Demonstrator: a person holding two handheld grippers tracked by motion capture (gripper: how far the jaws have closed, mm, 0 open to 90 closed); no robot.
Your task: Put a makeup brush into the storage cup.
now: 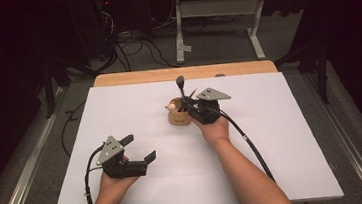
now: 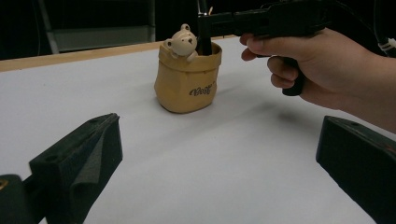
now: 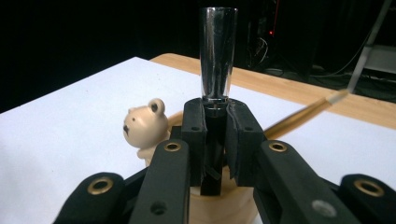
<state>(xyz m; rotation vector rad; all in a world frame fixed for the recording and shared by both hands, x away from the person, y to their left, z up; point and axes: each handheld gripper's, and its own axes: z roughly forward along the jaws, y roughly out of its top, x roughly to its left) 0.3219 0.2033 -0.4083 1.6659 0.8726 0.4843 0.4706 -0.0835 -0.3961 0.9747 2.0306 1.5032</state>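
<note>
Brush upright in right tongs

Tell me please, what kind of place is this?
Probably a lab or recording studio, not a home. A white board covers a wooden table as a plain work surface, dark curtains surround it, and loose cables lie on the grey carpet by a metal stand.

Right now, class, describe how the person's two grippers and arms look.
Both the left gripper and right gripper are matte black, each topped by a grey three-cornered plate and trailing a black cable. The jaws are blocky with foam-like pads and brass-coloured rivets. The forearms are bare, with no sleeves.
</note>
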